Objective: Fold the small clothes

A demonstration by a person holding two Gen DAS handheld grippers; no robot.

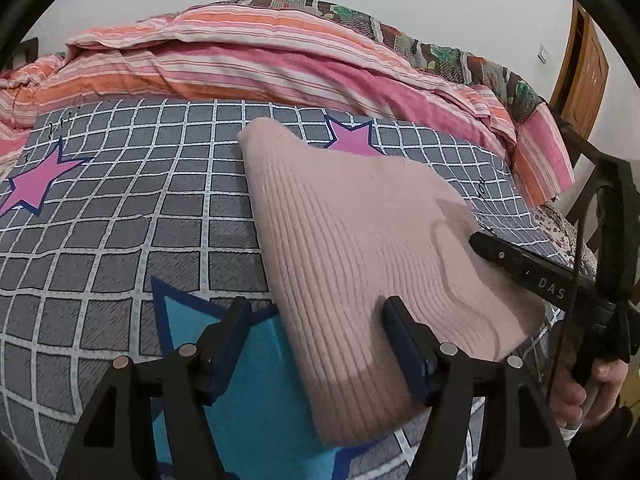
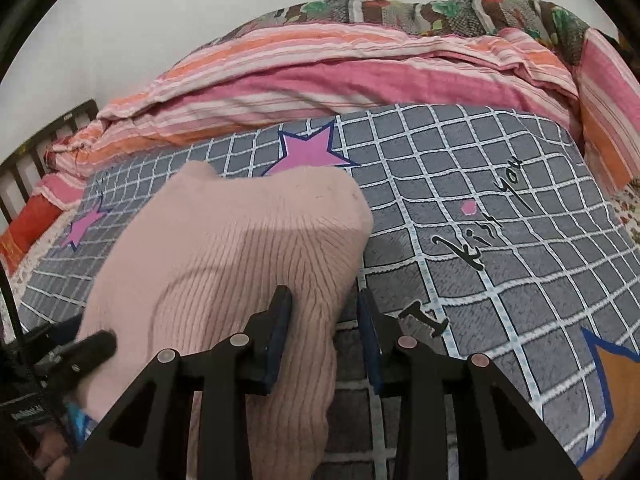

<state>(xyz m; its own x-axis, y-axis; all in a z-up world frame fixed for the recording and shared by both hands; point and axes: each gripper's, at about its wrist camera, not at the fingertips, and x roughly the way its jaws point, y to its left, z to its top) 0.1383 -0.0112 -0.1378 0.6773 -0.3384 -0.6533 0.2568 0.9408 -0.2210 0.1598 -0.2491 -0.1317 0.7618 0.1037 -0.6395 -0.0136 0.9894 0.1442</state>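
Grey checked bedsheet carries the pink ribbed knit, folded and lying flat. My left gripper stands wide over its near edge, gripping nothing; my right gripper sits narrower, empty. I'd pinch both corners evenly.

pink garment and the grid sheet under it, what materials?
Pink garment: looks like a soft rib knit, wool or acrylic; parallel ribs run along it, surface matte and slightly fuzzy. Grid sheet: looks like thin woven cotton or a blend, printed; flat, matte, with stars and lettering, faint wrinkles.
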